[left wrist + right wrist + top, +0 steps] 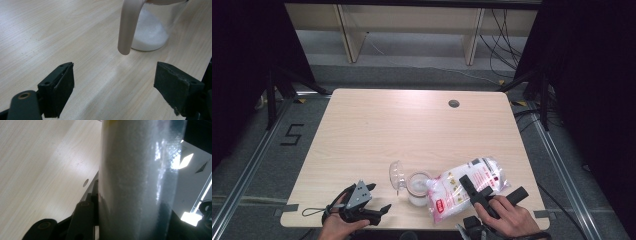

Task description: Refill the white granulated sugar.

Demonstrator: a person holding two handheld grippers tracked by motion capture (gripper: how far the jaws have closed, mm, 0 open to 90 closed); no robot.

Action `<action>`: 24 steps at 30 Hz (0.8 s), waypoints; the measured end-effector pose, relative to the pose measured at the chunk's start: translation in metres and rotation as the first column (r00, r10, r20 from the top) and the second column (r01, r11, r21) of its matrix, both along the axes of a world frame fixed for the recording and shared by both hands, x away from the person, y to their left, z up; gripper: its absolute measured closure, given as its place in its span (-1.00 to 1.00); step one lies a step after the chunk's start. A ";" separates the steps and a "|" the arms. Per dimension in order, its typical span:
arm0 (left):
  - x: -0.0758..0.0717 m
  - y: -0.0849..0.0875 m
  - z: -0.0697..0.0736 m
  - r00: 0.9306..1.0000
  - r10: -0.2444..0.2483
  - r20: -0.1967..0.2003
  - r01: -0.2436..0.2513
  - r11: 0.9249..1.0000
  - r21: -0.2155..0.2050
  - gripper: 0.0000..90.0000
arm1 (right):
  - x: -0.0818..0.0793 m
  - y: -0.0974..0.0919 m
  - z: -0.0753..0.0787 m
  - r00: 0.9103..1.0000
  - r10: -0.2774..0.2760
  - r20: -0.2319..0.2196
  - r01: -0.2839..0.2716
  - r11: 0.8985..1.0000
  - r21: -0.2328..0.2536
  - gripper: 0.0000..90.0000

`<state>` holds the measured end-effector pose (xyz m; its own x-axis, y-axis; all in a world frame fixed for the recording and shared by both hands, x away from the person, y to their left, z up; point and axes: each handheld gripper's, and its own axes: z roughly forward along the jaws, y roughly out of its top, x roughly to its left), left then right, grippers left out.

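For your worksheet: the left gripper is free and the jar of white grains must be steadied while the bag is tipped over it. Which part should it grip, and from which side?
Probably the jar body, low on its straight wall, approached level from the left gripper side. The open lid hangs at the rim there and the bag covers the far side.

- The high view looks forward and down from the person's side, taking in the whole table (412,130) and the floor beyond.
- The left gripper view sits low over the tabletop, close to the jar (152,30), facing it.
- The right gripper view presses against the bag (137,182), table behind.
- All three share the table's near edge, where the jar (418,187) and bag (464,187) sit.
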<state>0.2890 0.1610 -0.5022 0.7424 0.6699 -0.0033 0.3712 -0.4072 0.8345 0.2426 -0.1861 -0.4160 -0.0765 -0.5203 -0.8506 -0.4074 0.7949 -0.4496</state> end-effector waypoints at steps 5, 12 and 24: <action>0.000 0.000 0.000 1.000 0.000 -0.001 0.000 1.000 0.002 -0.64 | 0.000 0.000 0.000 1.000 0.000 0.000 0.000 1.000 -0.001 0.54; 0.000 0.000 0.000 1.000 0.000 0.001 0.000 1.000 0.005 -0.64 | 0.000 0.000 0.000 1.000 -0.001 0.002 0.001 1.000 -0.002 0.54; 0.000 0.000 0.000 1.000 -0.001 0.000 0.001 1.000 0.006 -0.64 | -0.001 0.002 -0.001 1.000 -0.004 0.010 0.004 0.999 -0.033 0.54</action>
<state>0.2891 0.1612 -0.5021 0.7433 0.6689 0.0004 0.3709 -0.4126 0.8320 0.2413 -0.1839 -0.4169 -0.0706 -0.5480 -0.8335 -0.3996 0.7811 -0.4798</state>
